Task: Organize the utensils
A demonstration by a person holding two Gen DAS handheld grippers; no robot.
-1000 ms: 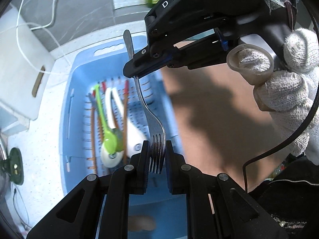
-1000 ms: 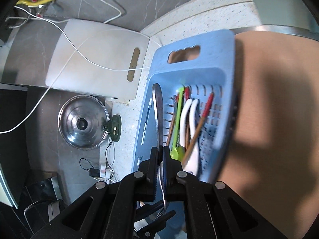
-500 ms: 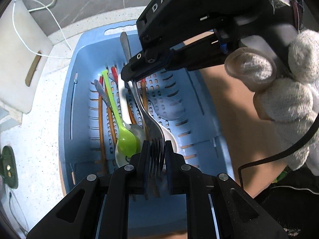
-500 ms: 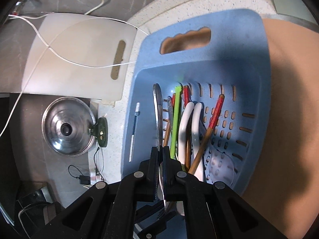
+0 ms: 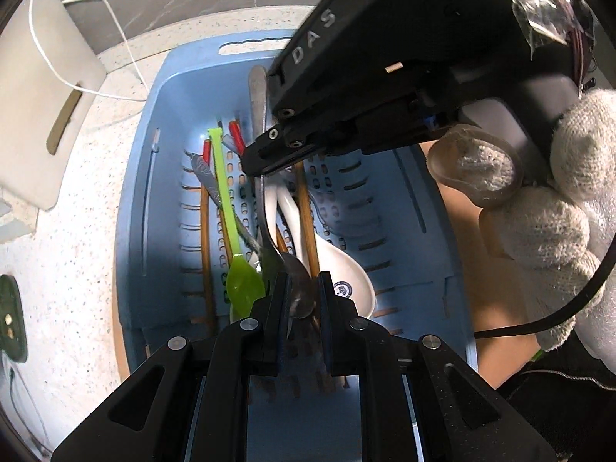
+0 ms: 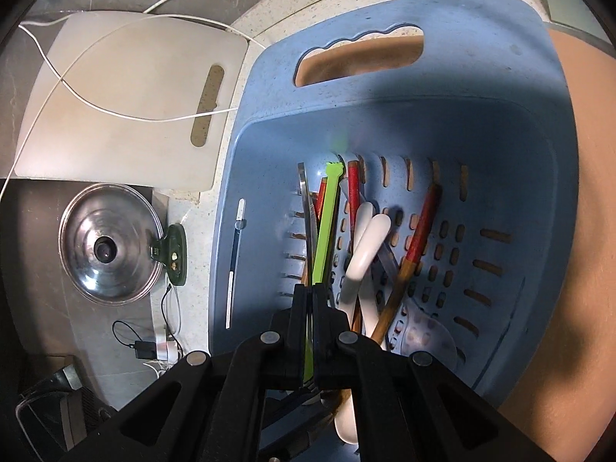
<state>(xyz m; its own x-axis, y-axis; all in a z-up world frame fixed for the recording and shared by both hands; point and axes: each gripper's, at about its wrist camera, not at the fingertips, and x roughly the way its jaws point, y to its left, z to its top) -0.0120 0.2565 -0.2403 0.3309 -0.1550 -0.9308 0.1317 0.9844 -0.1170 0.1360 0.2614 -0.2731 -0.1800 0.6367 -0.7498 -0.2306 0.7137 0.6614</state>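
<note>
Fork: you hold the fork [image 5: 269,231] at both ends, over the blue basket [image 5: 134,231], just above the utensils lying in it.
Left claw: your left claw [image 5: 300,296] is clamped on the tine end; the pads press the head from both sides.
Right claw: your right claw [image 6: 309,300] is closed tight on the handle, which shows edge-on as a thin metal strip running away from the jaws.
Long axis: the fork runs lengthwise along the basket, handle toward the far wall with the grip slot, tines toward the near wall. It lies roughly parallel to the green spoon [image 5: 231,231], the white spoons [image 5: 338,269] and the chopsticks [image 5: 304,211].
Which way down: the basket floor is straight below both claws; the left claw points more steeply down than the right.
Nearer hand: neither; each hand has one end, so the release is likely shared.
Judgement: the fork looks ready to be laid among the others, parallel to them.
</note>
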